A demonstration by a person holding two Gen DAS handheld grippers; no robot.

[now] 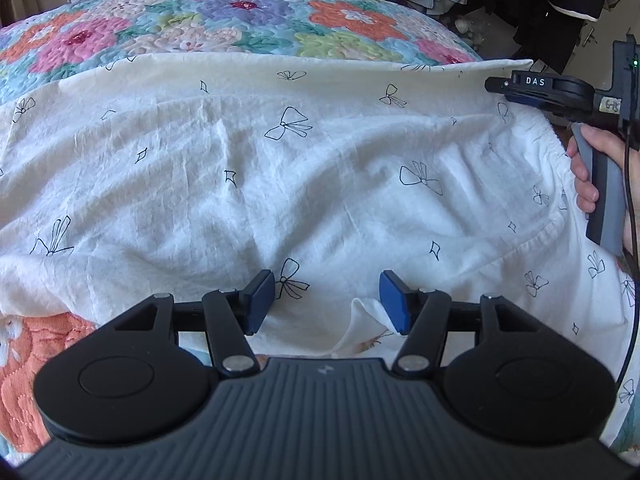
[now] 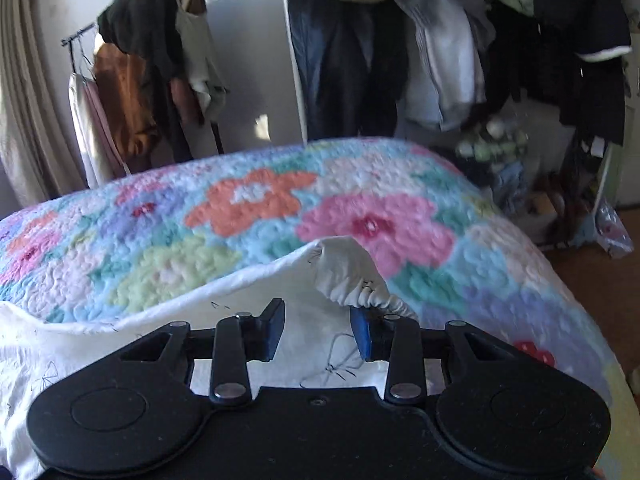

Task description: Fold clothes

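Note:
A white garment (image 1: 280,168) printed with black bows and diamonds lies spread across the floral quilt (image 1: 240,12). My left gripper (image 1: 327,300) is open low over its near edge, with a small fold of cloth beside the right pad (image 1: 394,304). My right gripper (image 2: 318,332) is open over the garment's far right corner (image 2: 352,276), where a gathered elastic hem is raised against the right pad (image 2: 364,336). The right gripper's body and the hand holding it also show in the left wrist view (image 1: 560,92).
The floral quilt (image 2: 248,208) covers the bed. Clothes racks with hanging garments (image 2: 152,72) stand beyond the bed by the wall. More hanging clothes (image 2: 500,40) and clutter (image 2: 512,176) are on the floor at the right.

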